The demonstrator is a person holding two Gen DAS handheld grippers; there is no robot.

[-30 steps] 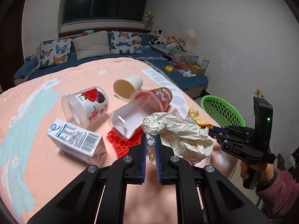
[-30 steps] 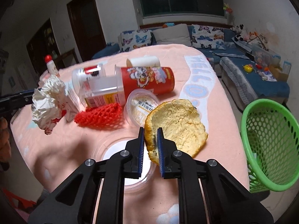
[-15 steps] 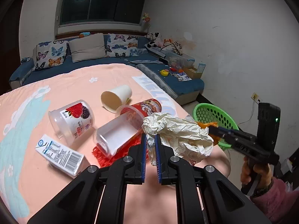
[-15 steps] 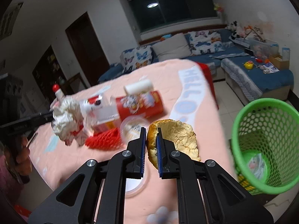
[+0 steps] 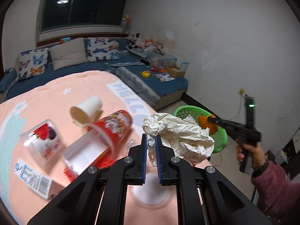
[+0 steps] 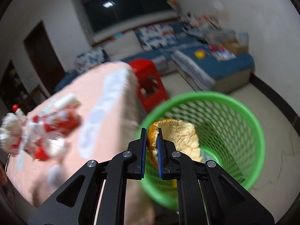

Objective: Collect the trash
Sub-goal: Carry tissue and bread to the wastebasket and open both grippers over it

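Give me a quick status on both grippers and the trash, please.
Left gripper shut on crumpled white paper wad, above the table. Right gripper shut on orange peel, over green mesh plastic basket. Nothing in the way.

Blue sofa (image 5: 165, 86) runs along the wall, butterfly cushions (image 5: 31, 65) propped at the back, yellow toy (image 5: 146, 73) on the seat, red stool (image 6: 150, 82) beside the table.

A home living room: blue sofa (image 5: 105, 63) with butterfly cushions (image 5: 31, 63); toys (image 5: 146, 73).
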